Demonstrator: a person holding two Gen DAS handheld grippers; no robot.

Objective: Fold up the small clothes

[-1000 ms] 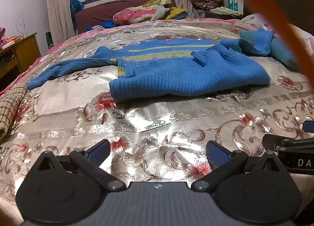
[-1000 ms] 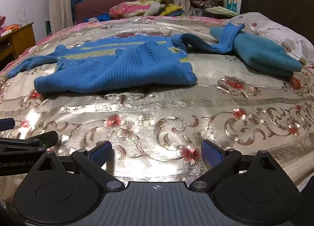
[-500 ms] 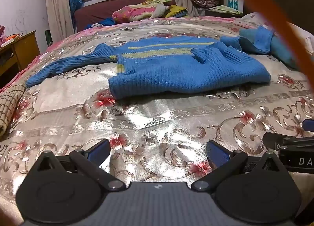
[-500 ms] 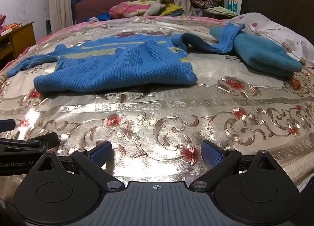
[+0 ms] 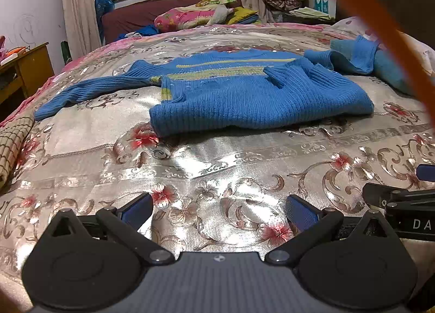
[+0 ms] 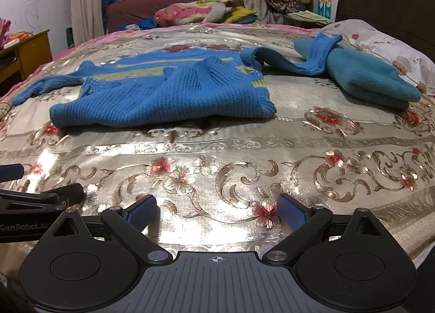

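A small blue knitted sweater (image 5: 244, 95) (image 6: 168, 95) with yellow-green stripes lies on the bed, its lower half folded up over the chest. One sleeve (image 5: 89, 87) stretches out to the left; the other sleeve (image 6: 304, 55) runs right and drapes over a teal garment (image 6: 372, 79). My left gripper (image 5: 217, 211) hovers open near the bed's front edge, well short of the sweater, with nothing between its fingers. My right gripper (image 6: 216, 209) is also open and empty, level with it, and shows at the right edge of the left wrist view.
The bed wears a shiny floral cover (image 6: 244, 155). A pillow (image 6: 380, 41) and dark headboard (image 6: 394, 0) are at the right. A checked cloth (image 5: 11, 144) lies at the left edge, a wooden table (image 5: 27, 68) beyond. An orange cord (image 5: 380, 27) crosses the left view.
Both grippers have eased back very slightly from the sweater. Both stay open, and the sweater has not moved.
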